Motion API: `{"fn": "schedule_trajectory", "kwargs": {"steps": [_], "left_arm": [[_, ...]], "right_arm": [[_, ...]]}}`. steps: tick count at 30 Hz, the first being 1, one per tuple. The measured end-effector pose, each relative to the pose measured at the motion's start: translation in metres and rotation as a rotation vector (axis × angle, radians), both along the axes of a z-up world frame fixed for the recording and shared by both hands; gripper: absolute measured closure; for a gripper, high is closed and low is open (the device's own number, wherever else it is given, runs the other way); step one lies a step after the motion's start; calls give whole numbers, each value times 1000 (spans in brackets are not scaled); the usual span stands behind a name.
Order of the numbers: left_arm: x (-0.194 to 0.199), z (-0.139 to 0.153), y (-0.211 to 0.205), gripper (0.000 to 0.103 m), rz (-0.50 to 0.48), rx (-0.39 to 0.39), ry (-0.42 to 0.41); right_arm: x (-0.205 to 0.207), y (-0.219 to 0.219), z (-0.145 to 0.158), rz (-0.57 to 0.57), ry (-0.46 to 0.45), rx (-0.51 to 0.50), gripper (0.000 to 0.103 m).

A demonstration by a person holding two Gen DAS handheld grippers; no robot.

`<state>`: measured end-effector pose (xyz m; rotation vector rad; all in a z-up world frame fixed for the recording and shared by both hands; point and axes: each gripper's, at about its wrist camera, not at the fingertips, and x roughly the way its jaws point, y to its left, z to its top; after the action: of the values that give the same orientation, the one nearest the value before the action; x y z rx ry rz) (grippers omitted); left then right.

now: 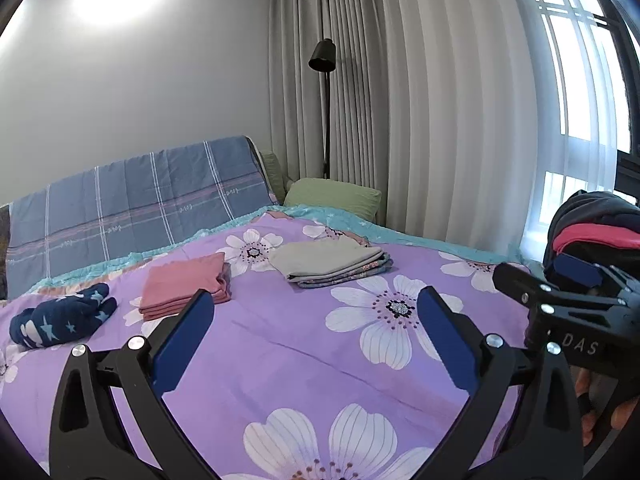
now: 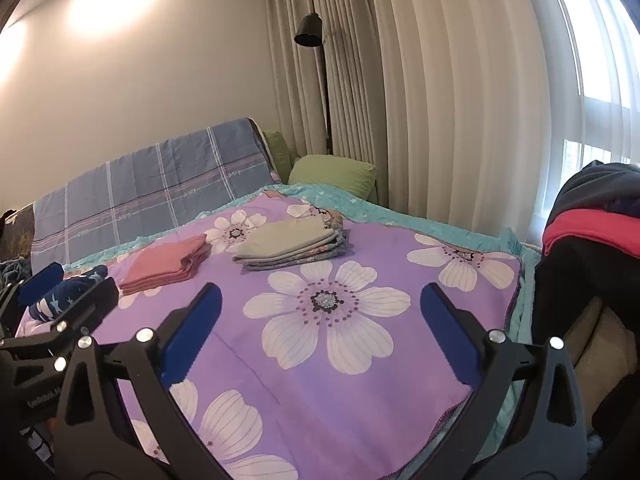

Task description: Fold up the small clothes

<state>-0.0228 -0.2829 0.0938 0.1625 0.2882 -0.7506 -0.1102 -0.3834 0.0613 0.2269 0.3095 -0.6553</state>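
Note:
A folded pink stack and a folded grey-and-floral stack lie on the purple flowered bedspread. A navy star-print garment lies bunched at the left. A pile of unfolded dark and red clothes sits at the right. My left gripper is open and empty above the bedspread. My right gripper is open and empty too; it shows at the right of the left wrist view.
A blue plaid quilt covers the headboard side. A green pillow lies at the far corner. A black floor lamp stands before the curtains. A bright window is at the right.

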Motion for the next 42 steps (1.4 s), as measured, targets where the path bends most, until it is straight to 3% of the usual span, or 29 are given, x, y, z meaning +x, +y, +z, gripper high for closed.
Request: {"fn": "schedule_trajectory", "kwargs": {"steps": [8,16,42], "left_arm": [[-5,8,30,1,34,-24,-17],[-5,7,38,1,65,6,1],[-1,-6,31,1,17,82,48]], "right_arm": [[-8,24,6,-15,11,-70,2],[-9,39,9,4,23,-104,2],[8,35,-6,5,82,-91,2]]}}
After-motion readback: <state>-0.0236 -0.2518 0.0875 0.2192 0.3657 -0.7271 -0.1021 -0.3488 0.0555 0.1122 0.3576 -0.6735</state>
